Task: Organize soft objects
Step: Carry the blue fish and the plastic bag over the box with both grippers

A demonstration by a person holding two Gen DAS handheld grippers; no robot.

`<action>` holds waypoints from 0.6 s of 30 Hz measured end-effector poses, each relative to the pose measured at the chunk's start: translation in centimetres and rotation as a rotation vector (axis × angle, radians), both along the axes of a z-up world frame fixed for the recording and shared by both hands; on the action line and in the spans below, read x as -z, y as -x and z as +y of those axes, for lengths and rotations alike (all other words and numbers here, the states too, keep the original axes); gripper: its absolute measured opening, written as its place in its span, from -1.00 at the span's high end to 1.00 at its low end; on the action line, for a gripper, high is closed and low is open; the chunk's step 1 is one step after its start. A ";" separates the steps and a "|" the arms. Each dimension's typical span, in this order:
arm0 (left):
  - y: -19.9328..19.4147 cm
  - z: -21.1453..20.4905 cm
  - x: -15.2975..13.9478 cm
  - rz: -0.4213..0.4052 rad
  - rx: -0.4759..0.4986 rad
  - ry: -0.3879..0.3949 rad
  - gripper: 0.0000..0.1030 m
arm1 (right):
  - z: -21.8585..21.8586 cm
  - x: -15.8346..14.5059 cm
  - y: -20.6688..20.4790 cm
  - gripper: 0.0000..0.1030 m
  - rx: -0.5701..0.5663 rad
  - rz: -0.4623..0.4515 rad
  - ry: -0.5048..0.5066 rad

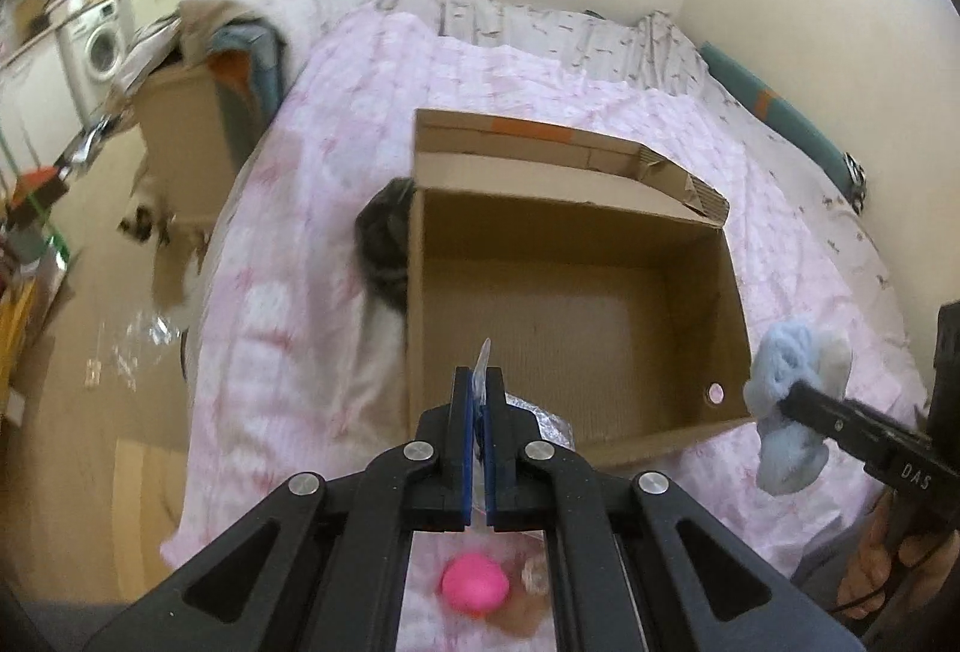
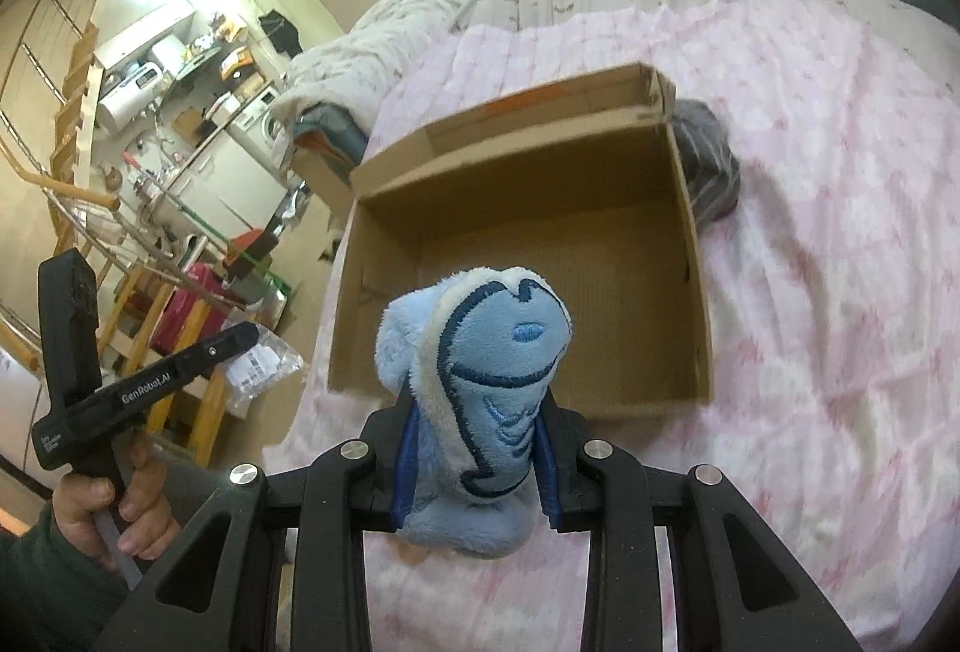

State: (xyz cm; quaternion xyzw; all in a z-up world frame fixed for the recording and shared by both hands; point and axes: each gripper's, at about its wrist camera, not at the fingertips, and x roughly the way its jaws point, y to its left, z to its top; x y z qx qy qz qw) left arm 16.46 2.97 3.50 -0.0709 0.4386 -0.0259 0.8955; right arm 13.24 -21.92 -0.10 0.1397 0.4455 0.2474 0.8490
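Nothing is lying in the box [image 1: 576, 292] yet; right tool [image 2: 477, 448] is gripping a plush toy [image 2: 480, 382], left tool [image 1: 479, 412] pinching a plastic bag [image 1: 482, 361].

Both my wrist cameras look down from close above, sharing the open brown cardboard box [image 1: 576, 304] [image 2: 528, 256] on the pink quilted bedspread [image 1: 300, 232] [image 2: 828, 232].

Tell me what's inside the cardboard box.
The cardboard box shows only its bare brown floor. The near wall and the blue plush toy in the right claw hide its front edge.
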 end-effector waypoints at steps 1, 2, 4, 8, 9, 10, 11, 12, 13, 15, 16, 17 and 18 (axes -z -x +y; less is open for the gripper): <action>-0.4 -0.3 0.2 -0.004 0.008 -0.012 0.95 | 0.0 0.1 -0.6 0.35 0.006 -0.012 -0.001; -1.0 -0.8 0.4 -0.012 0.018 -0.030 0.95 | 0.0 0.3 -1.1 0.34 0.011 -0.020 -0.003; -2.2 -1.5 1.1 -0.014 0.036 -0.050 0.95 | 0.0 1.1 -2.2 0.34 0.022 -0.023 -0.002; -4.6 -2.1 1.6 -0.035 0.026 -0.031 0.95 | 0.5 2.7 -4.7 0.35 0.029 0.000 0.009; -5.3 -2.5 1.9 -0.038 0.032 -0.039 0.95 | 0.6 2.9 -5.1 0.34 0.032 0.001 0.014; -5.7 -2.8 2.2 -0.041 0.037 -0.046 0.95 | 0.7 3.3 -5.7 0.34 0.035 0.007 0.017; -5.9 -3.1 2.7 -0.044 0.043 -0.058 0.95 | 0.8 3.6 -6.1 0.34 0.037 0.009 0.022; -6.1 -3.4 3.4 -0.048 0.052 -0.076 0.95 | 0.9 3.9 -6.4 0.34 0.041 0.008 0.029; -6.1 -3.8 4.2 -0.050 0.064 -0.102 0.95 | 0.9 4.3 -6.7 0.34 0.045 0.005 0.038; -5.9 -4.1 5.3 -0.049 0.071 -0.126 0.95 | 0.7 5.5 -7.1 0.34 0.062 0.023 0.055; -5.8 -4.1 5.6 -0.056 0.075 -0.138 0.95 | 0.5 6.1 -7.2 0.34 0.078 0.040 0.059; -5.8 -4.1 5.8 -0.067 0.079 -0.150 0.95 | 0.3 6.6 -7.2 0.34 0.093 0.057 0.061; -5.8 -4.1 5.9 -0.073 0.081 -0.165 0.95 | 0.2 6.9 -7.3 0.34 0.104 0.071 0.060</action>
